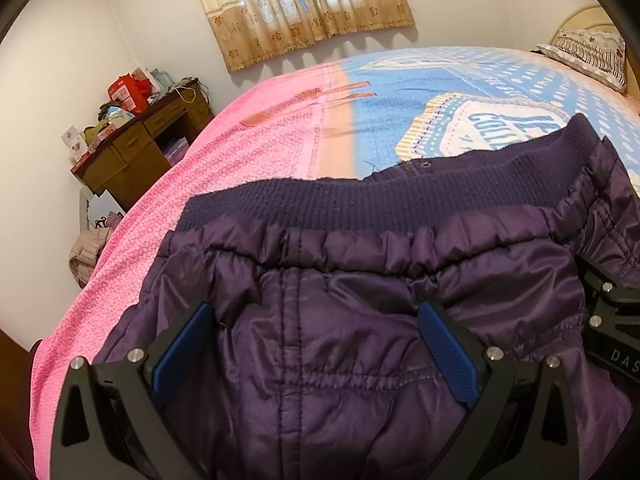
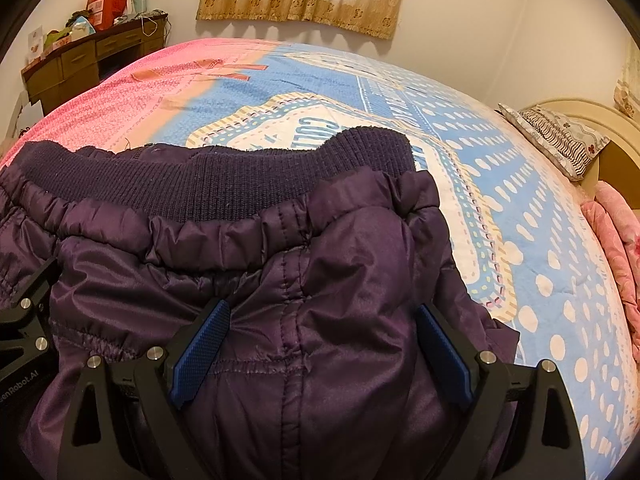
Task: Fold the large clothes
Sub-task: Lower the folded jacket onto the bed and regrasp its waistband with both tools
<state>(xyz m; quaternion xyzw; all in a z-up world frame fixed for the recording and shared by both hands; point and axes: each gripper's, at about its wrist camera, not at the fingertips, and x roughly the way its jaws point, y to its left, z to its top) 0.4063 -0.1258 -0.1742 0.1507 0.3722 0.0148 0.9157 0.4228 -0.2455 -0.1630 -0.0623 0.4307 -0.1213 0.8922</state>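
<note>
A dark purple quilted jacket (image 1: 328, 280) with a navy ribbed hem (image 1: 320, 200) lies on the bed; it fills the lower half of the right wrist view (image 2: 280, 264) too. My left gripper (image 1: 316, 316) is open, its blue pads (image 1: 184, 352) spread over the jacket's left part. My right gripper (image 2: 322, 316) is open, its pads (image 2: 200, 352) spread over the jacket's right part. Neither holds cloth. The right gripper's body shows at the right edge of the left wrist view (image 1: 612, 320); the left gripper's body shows at the left edge of the right wrist view (image 2: 24, 328).
The bed has a pink and blue printed cover (image 1: 280, 132). A pillow (image 2: 560, 140) lies at the headboard on the right. A wooden desk (image 1: 132, 152) piled with boxes stands by the far wall. A curtain (image 1: 300, 4) hangs behind. Clothes (image 1: 86, 256) lie heaped beside the bed.
</note>
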